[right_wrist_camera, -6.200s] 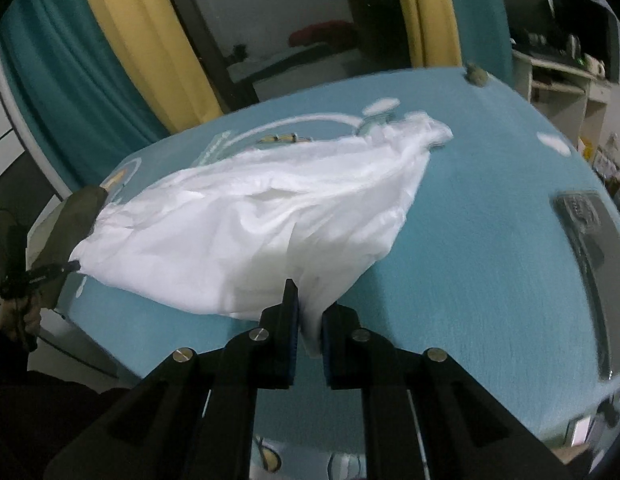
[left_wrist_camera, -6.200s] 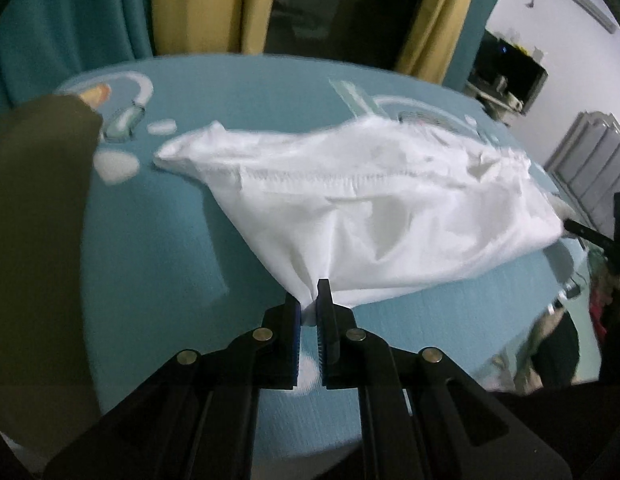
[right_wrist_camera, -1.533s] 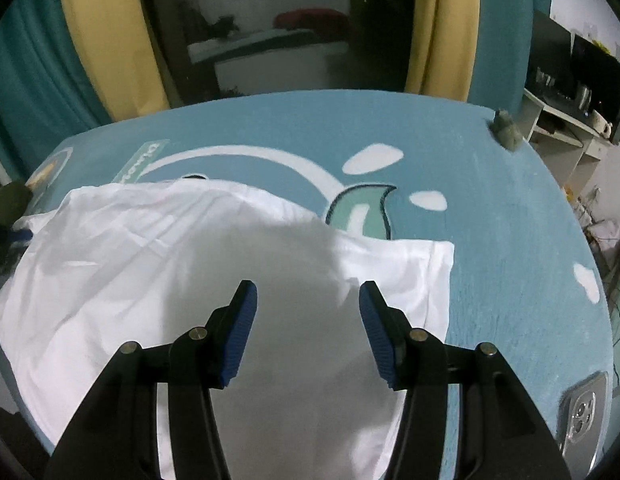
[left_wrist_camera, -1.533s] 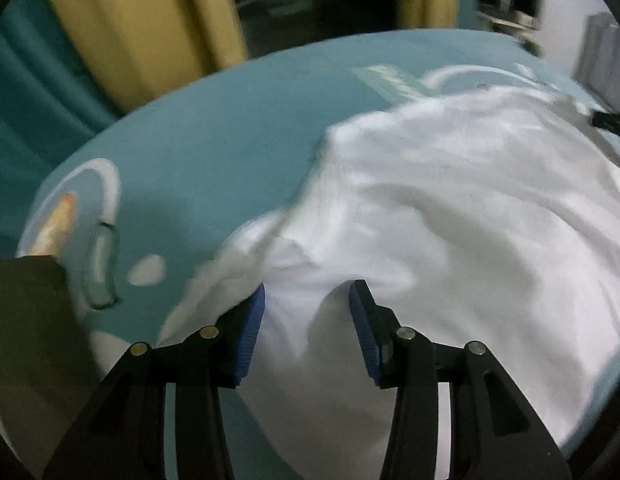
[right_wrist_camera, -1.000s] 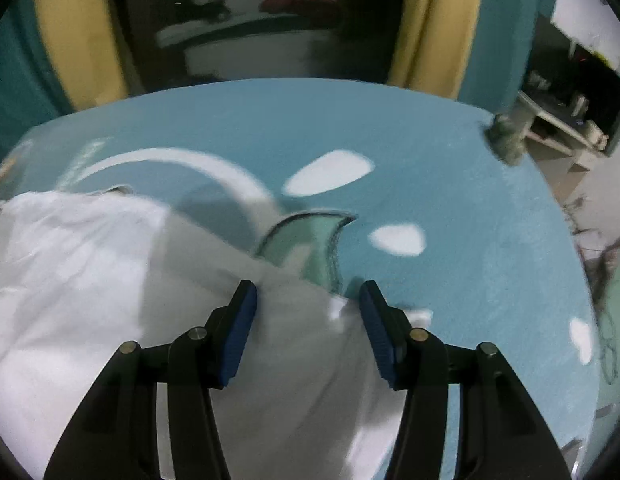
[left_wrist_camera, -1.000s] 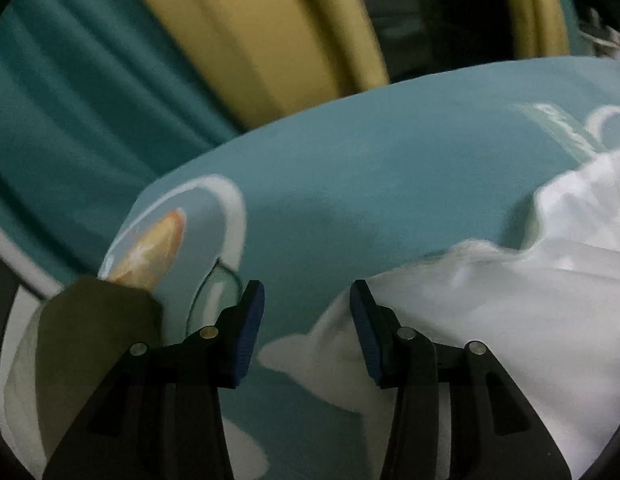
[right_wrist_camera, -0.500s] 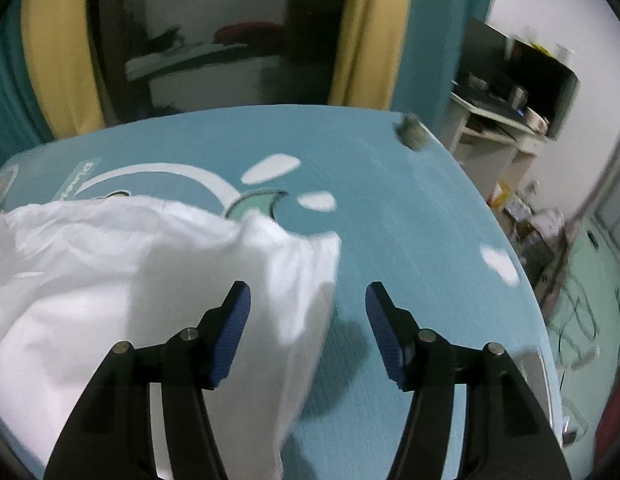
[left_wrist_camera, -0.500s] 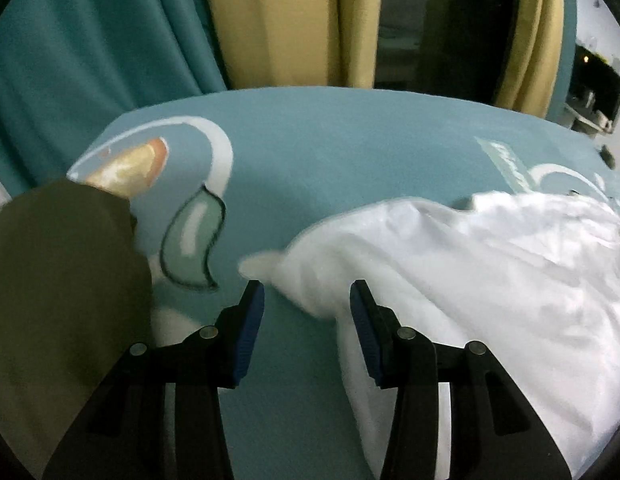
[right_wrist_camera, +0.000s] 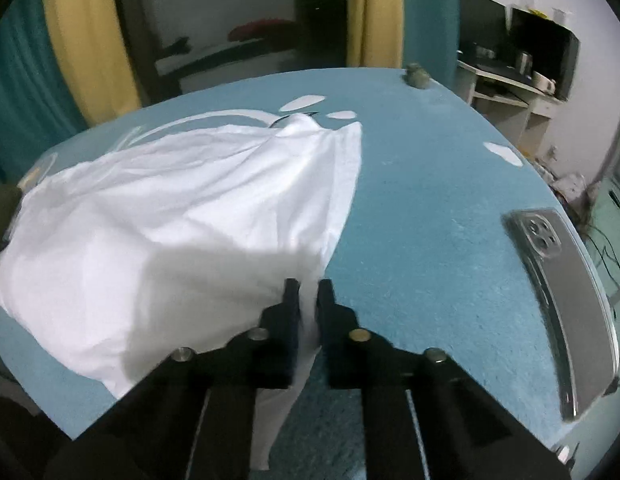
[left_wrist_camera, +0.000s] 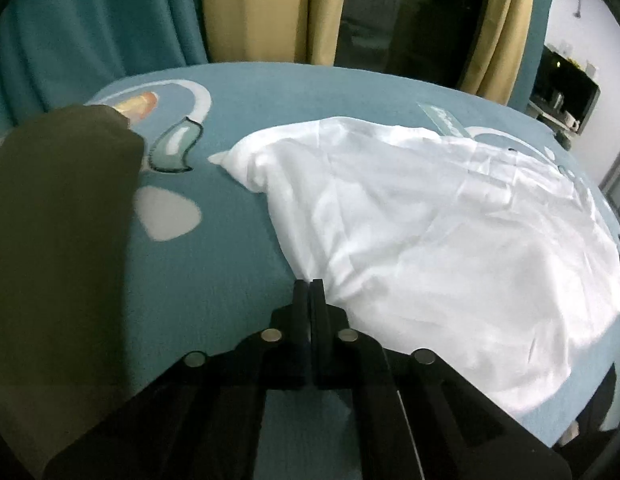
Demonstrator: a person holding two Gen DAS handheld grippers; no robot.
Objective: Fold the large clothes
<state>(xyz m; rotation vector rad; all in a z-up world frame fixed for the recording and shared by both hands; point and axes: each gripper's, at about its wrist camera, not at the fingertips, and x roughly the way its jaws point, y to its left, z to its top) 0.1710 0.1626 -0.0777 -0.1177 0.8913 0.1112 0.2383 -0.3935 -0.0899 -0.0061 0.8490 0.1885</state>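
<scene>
So the white garment (left_wrist_camera: 450, 240) is being spread over a teal printed cover (right_wrist_camera: 430, 208), bunched and wrinkled, with a pointed corner sticking out on its far left side in the left wrist view. The left gripper (left_wrist_camera: 310, 285) is being shown with its jaws just closed down tight at the near left edge of the cloth; the hem seems to be pinched right at the tips, though no fabric can really be made out between the black fingers, so that's being called a judgement. The right gripper (right_wrist_camera: 308, 285) has also just been closing, and here white fabric is clearly being clamped between the jaws, with a strip hanging down below them at the near right corner of the garment. The fabric is being read as thin, light and floppy, probably a bit slippery, so it won't be holding any shape and will likely be sagging in the middle once lifted. Corners or hems are looking like the best spots to be grabbed, with both layers caught. A phone (right_wrist_camera: 558, 276) is lying on the cover to the right, well apart from the cloth, and a dark olive cloth (left_wrist_camera: 57, 240) is sitting at the left.
</scene>
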